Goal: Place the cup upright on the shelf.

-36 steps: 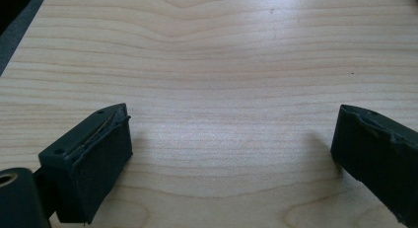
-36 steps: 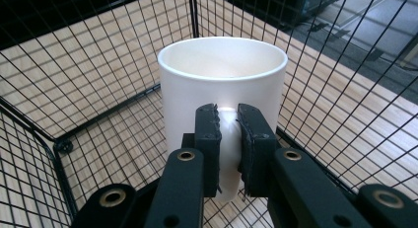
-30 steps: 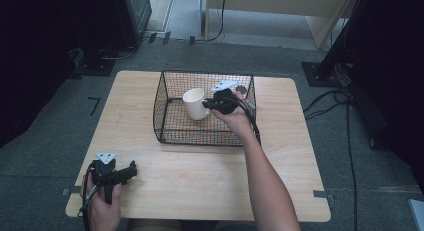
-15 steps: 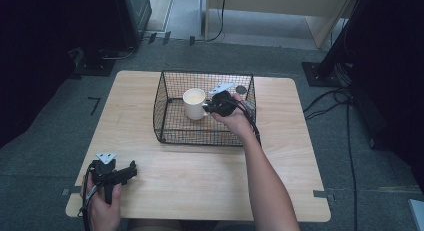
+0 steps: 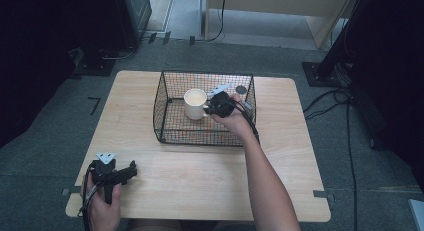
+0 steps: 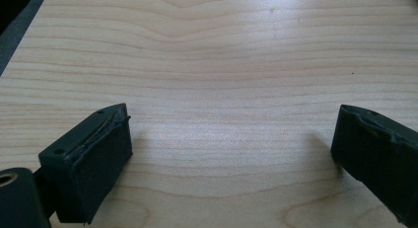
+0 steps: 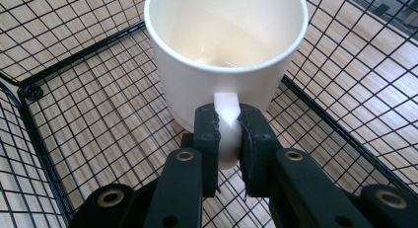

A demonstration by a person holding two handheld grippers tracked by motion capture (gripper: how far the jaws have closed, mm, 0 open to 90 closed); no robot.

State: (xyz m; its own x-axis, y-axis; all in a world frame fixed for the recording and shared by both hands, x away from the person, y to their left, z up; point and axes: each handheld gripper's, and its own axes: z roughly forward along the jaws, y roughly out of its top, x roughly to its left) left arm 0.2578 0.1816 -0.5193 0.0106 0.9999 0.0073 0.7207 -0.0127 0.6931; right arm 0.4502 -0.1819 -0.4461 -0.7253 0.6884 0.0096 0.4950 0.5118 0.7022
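A white mug (image 5: 194,104) (image 7: 224,50) stands upright inside a black wire basket (image 5: 170,133) (image 7: 59,65) at the table's far middle. My right gripper (image 5: 209,109) (image 7: 227,129) reaches into the basket from the right and is shut on the mug's handle (image 7: 226,107). The mug looks empty. My left gripper (image 5: 131,171) (image 6: 231,154) rests low over the bare wood near the front left corner, open, with nothing between its fingers.
The light wooden table (image 5: 210,176) sits on grey carpet. Dark equipment stands (image 5: 320,71) and cables lie on the floor to the right and behind. The basket's wire walls surround the mug on all sides.
The right gripper and the mug have shifted slightly left and toward the far side inside the basket. The left gripper has not moved.
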